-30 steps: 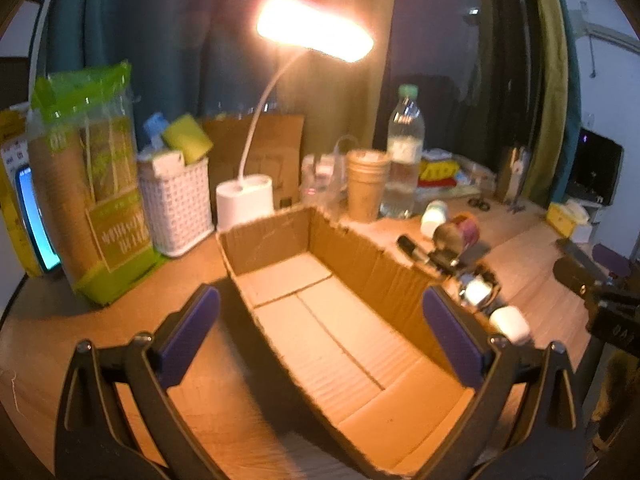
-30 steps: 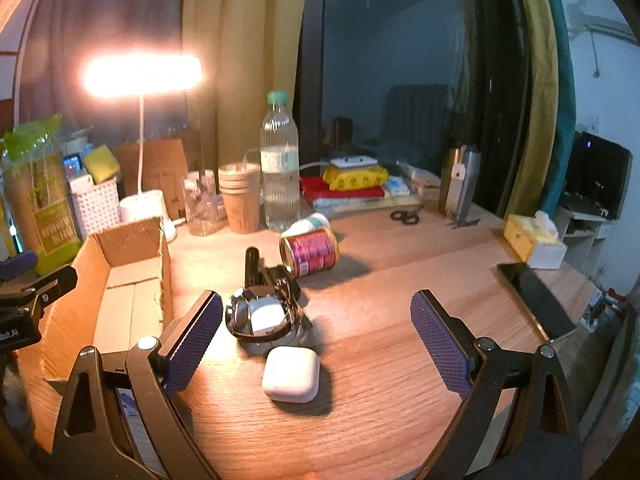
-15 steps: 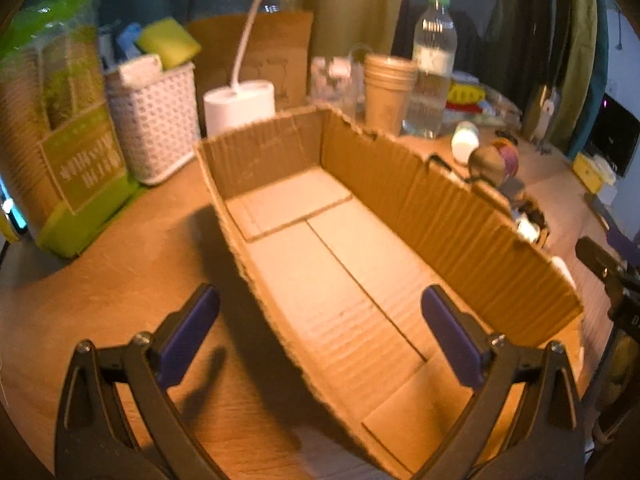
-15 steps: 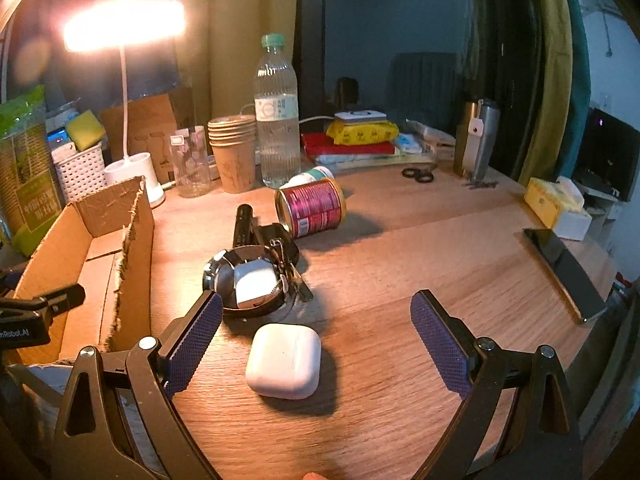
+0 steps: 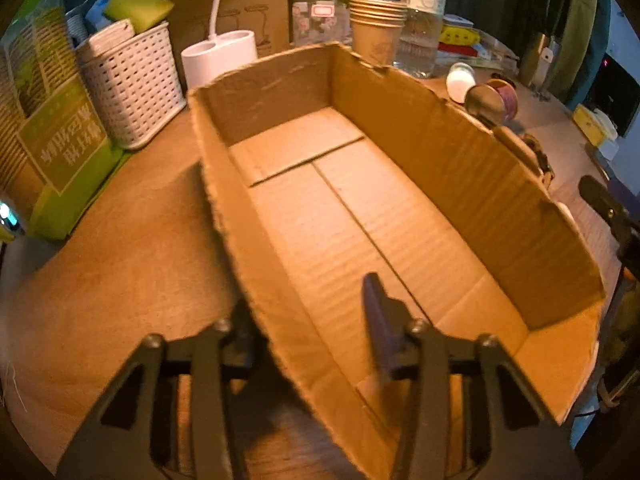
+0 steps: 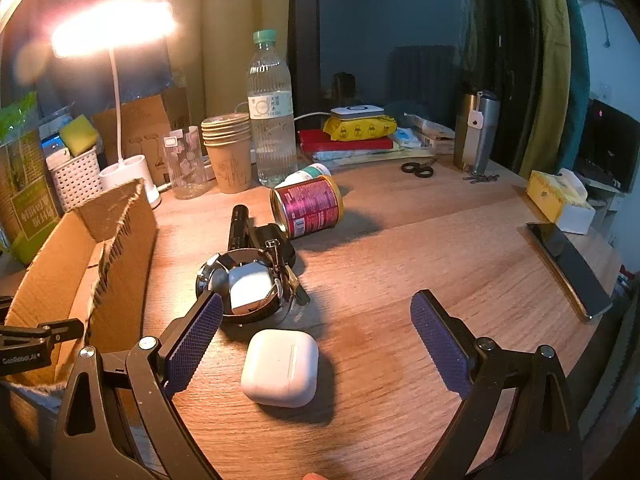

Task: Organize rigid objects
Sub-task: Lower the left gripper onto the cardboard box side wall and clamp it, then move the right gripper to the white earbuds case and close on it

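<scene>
Left claw [image 5: 308, 320] astride lengthwise cardboard box [image 5: 460, 168] wall

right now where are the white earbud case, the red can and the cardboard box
white earbud case [image 6: 280, 367], right wrist view, top of lid
red can [image 6: 314, 207], right wrist view, labelled side
cardboard box [image 5: 460, 168], left wrist view, inner right wall

Left wrist view peers closely into the cardboard box [image 5: 360, 208]; right wrist view overlooks the desk [image 6: 400, 248] beside it

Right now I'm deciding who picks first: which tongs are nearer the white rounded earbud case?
Right. The right tongs hover open just above the white rounded earbud case; the left tongs straddle the brown cardboard box wall, across from it.
</scene>
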A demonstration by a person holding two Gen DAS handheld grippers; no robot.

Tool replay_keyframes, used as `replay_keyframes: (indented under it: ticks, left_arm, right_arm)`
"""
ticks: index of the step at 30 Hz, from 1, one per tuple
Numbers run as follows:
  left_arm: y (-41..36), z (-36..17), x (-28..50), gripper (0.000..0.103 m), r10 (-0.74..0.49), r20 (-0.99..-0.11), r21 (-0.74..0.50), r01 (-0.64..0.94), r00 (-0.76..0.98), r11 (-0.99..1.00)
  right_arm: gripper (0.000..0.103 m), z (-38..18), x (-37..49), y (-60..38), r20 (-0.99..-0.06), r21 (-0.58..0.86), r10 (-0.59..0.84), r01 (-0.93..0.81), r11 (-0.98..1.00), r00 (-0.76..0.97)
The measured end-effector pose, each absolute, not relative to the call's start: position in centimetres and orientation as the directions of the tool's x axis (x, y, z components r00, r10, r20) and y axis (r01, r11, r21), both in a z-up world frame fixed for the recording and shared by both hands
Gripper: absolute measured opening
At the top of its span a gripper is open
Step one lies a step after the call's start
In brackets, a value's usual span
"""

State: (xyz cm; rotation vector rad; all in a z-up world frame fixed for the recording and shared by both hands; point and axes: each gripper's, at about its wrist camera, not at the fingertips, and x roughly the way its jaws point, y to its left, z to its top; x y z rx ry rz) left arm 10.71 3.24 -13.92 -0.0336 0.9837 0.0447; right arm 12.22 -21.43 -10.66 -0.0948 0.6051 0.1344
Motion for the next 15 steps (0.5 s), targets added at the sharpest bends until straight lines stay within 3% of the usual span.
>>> replay_keyframes:
  ticks: [4, 15]
  left_arm:
    - [3.3, -13.9, 11.7, 0.013, 0.010, -0.833, -0.011, -0.035, 0.553, 0.999]
    - [2.0, -13.5, 16.2, 0.012, -0.033, -0.822, 0.011, 0.074, 0.569, 0.997]
  right_arm:
    - [0.097, -10.2, 12.0, -22.1, -0.565, -0.052, 0.076, -0.127, 0.990, 0.822]
    - [0.097, -9.7, 12.2, -23.5, -0.572, -0.050, 0.028, -0.069, 0.996, 0.820]
